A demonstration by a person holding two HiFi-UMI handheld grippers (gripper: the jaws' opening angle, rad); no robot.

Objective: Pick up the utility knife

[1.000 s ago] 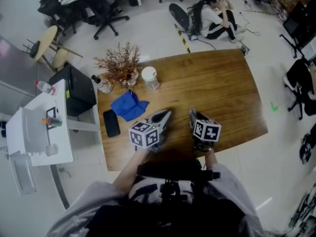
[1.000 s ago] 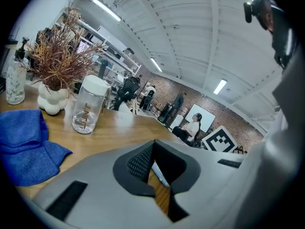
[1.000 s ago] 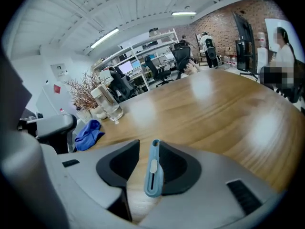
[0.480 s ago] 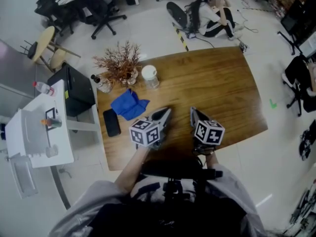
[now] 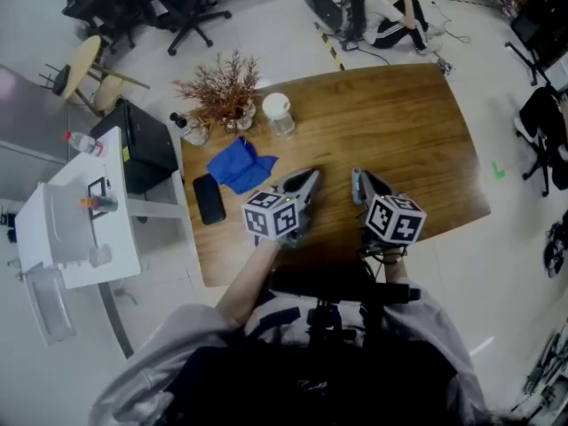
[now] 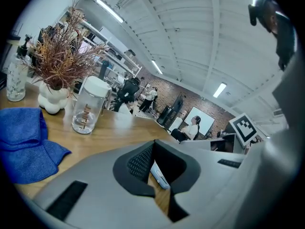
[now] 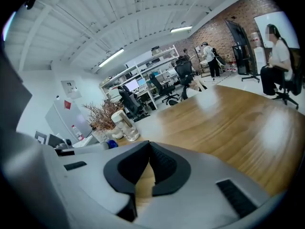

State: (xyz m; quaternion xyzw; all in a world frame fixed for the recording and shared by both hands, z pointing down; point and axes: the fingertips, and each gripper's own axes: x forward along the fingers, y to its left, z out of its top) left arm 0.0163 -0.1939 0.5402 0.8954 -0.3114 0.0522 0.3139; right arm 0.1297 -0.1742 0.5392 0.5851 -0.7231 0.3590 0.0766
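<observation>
My left gripper (image 5: 311,177) hovers over the wooden table (image 5: 399,140), jaws shut, tips meeting (image 6: 153,142). Through the gap under those tips, in the left gripper view, shows a small white and grey object (image 6: 160,176) that may be the utility knife. It seems to lie on the wood, and I cannot tell whether the pads touch it. The head view shows no knife; the grippers cover that spot. My right gripper (image 5: 358,177) is to the right, lifted off the table, its jaws shut (image 7: 149,143) on nothing.
A blue cloth (image 5: 240,165), a black phone-like slab (image 5: 209,199), a dried plant in a white vase (image 5: 220,96), a clear jar with a white lid (image 5: 279,115) and a small bottle (image 5: 191,131) occupy the table's left. Beside it stands a black box (image 5: 142,145).
My right gripper has risen toward the head camera, its marker cube looking larger. The left gripper has stayed where it was.
</observation>
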